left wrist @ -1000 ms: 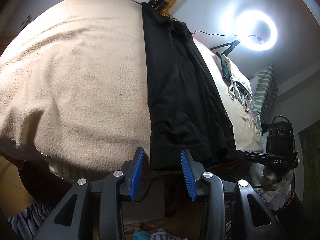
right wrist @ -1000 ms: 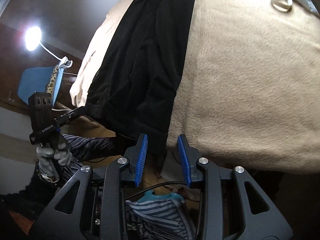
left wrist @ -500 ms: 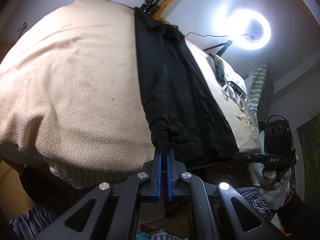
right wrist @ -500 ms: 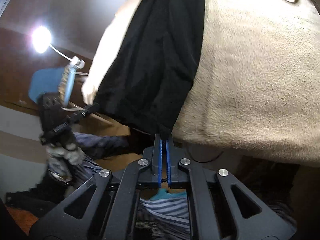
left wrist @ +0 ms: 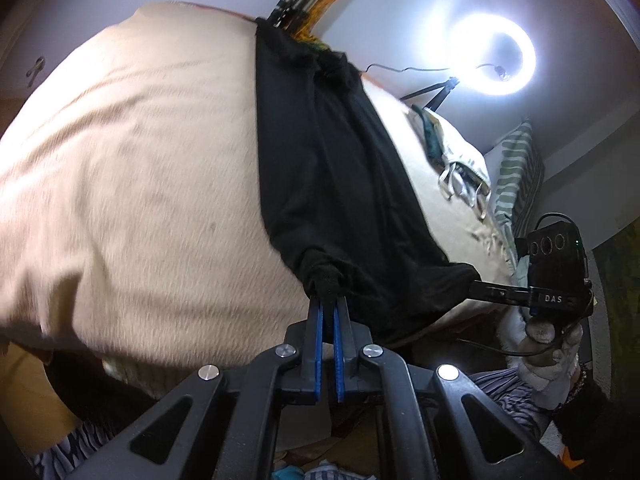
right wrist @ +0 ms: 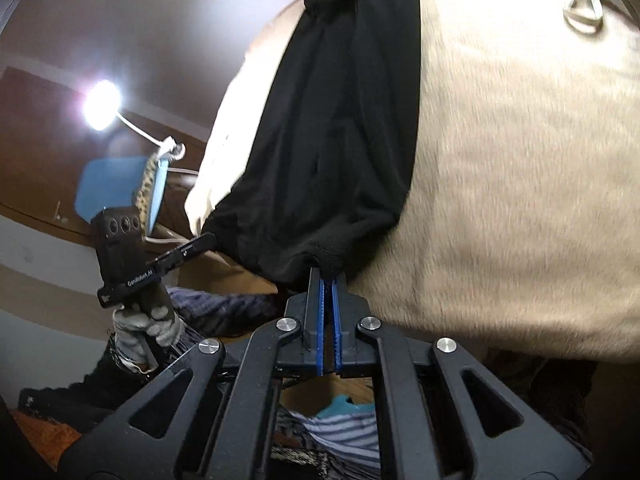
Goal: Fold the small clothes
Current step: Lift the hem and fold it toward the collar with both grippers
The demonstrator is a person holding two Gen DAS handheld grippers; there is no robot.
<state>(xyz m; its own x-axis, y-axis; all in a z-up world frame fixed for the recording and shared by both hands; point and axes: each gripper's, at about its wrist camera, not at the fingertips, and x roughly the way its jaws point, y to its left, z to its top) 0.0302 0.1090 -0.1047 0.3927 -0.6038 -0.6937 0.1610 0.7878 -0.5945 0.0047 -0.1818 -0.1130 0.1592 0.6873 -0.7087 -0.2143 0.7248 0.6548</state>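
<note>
A long black garment [left wrist: 340, 176] lies lengthwise on a beige blanket [left wrist: 132, 184]; it also shows in the right wrist view [right wrist: 340, 140]. My left gripper [left wrist: 328, 304] is shut on its near left corner, the cloth bunched between the blue pads. My right gripper [right wrist: 327, 276] is shut on the near right corner. Each gripper shows in the other's view, the right one [left wrist: 480, 288] and the left one [right wrist: 206, 240], both at the garment's near hem. That hem is lifted off the blanket's front edge.
A ring light [left wrist: 494, 54] shines at the back right. A white and green piece of clothing [left wrist: 460, 168] lies on the blanket right of the garment. Striped cloth [right wrist: 340, 436] lies on the floor below. A blue chair [right wrist: 116, 188] stands at the left.
Both grippers went from open to shut on the garment's near corners. They have since moved forward and up, lifting the hem.
</note>
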